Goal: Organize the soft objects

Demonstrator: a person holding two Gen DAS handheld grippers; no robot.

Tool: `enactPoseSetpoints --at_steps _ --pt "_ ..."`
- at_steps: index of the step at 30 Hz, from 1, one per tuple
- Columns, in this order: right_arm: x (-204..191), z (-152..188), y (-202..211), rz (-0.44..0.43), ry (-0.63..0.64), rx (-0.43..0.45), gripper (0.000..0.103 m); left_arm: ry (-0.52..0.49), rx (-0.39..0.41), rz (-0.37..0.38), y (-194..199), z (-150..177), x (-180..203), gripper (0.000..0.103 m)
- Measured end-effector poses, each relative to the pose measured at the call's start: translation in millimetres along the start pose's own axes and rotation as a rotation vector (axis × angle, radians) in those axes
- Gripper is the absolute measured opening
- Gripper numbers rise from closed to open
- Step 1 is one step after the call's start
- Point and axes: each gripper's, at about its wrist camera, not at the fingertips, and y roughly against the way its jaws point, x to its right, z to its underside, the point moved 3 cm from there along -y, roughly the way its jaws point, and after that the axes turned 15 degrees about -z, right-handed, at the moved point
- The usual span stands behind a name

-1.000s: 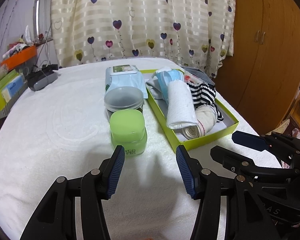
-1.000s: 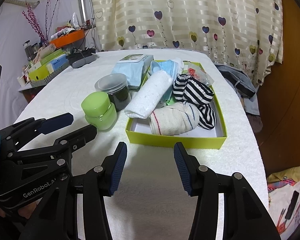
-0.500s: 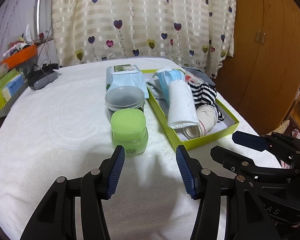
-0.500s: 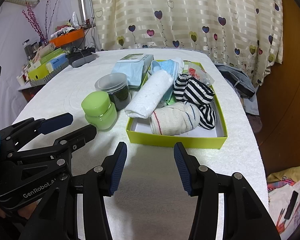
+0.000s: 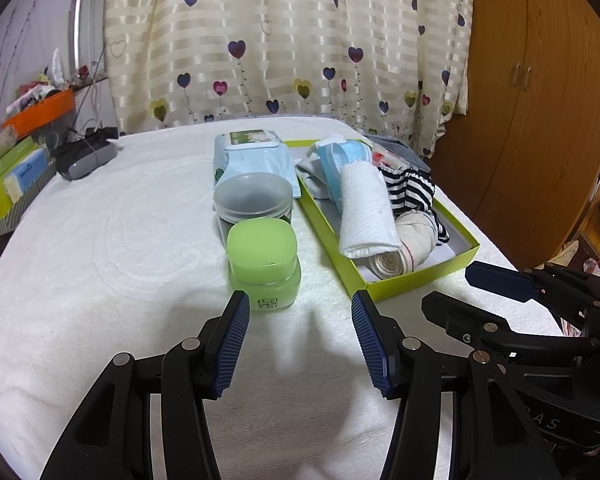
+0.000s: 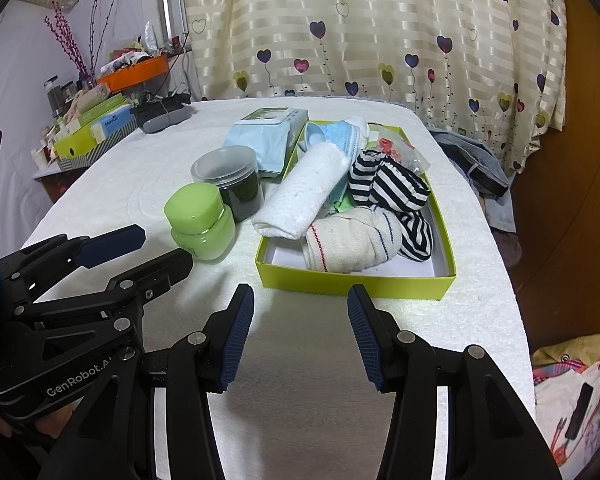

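Observation:
A lime-green open box (image 5: 420,278) (image 6: 356,280) on the white table holds a rolled white towel (image 5: 364,208) (image 6: 304,200), a cream rolled cloth (image 5: 404,248) (image 6: 352,240), black-and-white striped socks (image 5: 412,192) (image 6: 392,188) and a blue face mask (image 5: 340,156) (image 6: 336,136). My left gripper (image 5: 298,310) is open and empty, just short of a green jar (image 5: 264,260) (image 6: 202,220). My right gripper (image 6: 300,300) is open and empty, just short of the box's near wall.
A clear-lidded dark jar (image 5: 254,200) (image 6: 230,184) stands behind the green jar. A wet-wipes pack (image 5: 252,156) (image 6: 268,132) lies beyond it. Boxes and an orange tray (image 6: 136,72) crowd the far left. A wooden wardrobe (image 5: 540,80) stands at right.
The left gripper has crept slightly closer to the green jar. The right gripper has barely moved. Both stay open.

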Motion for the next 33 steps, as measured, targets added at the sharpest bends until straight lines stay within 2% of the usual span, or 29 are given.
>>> enactPoseSetpoints --at_steps 33 --pt "2.9 3.3 2.0 -0.001 -0.003 0.002 0.05 -0.003 0.002 -0.001 -1.9 2.4 -1.4 0.052"
